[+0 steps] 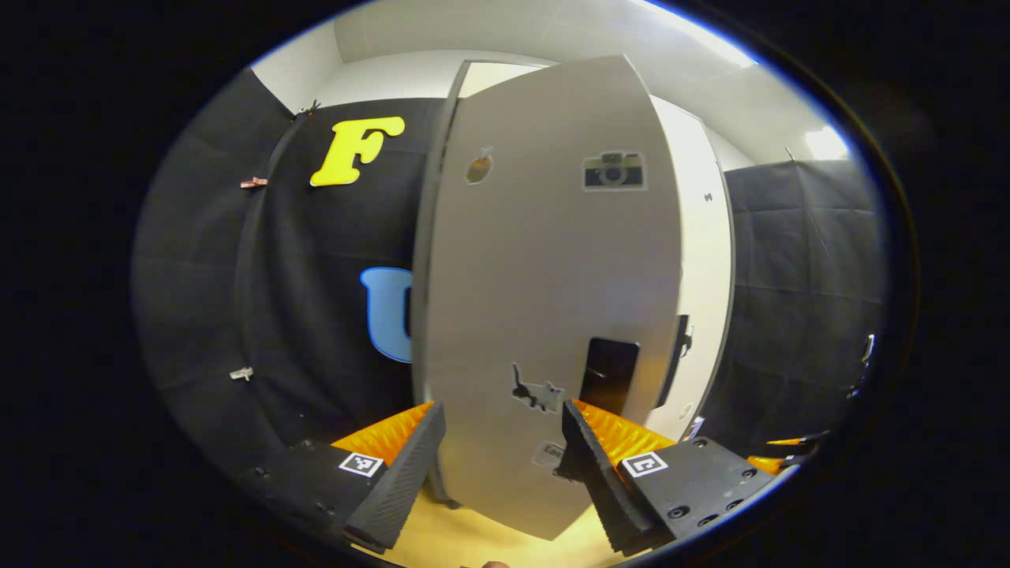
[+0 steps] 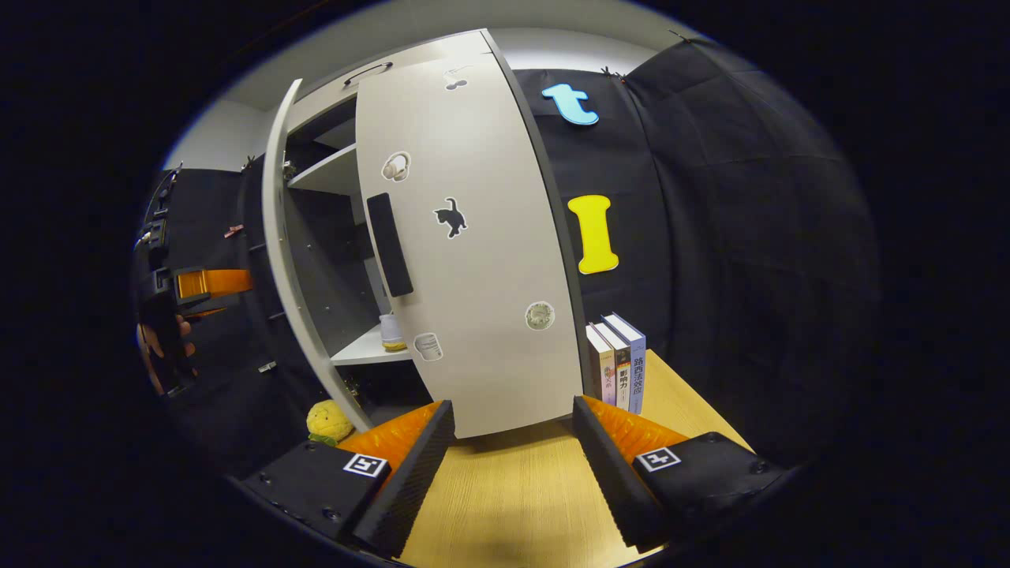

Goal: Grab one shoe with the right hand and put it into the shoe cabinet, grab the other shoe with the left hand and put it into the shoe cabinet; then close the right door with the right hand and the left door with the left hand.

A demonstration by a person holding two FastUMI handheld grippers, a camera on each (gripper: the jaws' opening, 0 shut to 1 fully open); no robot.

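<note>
While both doors of the shoe cabinet (image 2: pixel 316 118) stand partly ajar, the move ahead turns on how each door lies to its own tongs. Taking the cabinet as landmark, the right door (image 2: pixel 473 237) hangs tall and upright straight ahead of the right tongs (image 2: pixel 513 454), its lower edge just above the worktop (image 2: pixel 505 489) and close between the spread fingers, so that hand is plainly the nearer one for it. The left door (image 1: pixel 552 276) likewise rises directly in front of the left tongs (image 1: pixel 501 457), its long axis vertical, its free edge toward the cabinet's middle. Both tongs gape wide and grip nothing. Inside the cabinet, on a shelf (image 2: pixel 367 351) behind the right door, something pale that may be a shoe (image 2: pixel 390 331) sits near the front edge; I cannot tell where the other shoe lies. Beside the cabinet's right flank stand some books (image 2: pixel 619 363), and by its foot on the left a small yellow toy (image 2: pixel 327 420). Judging so, the doors are what remain.
</note>
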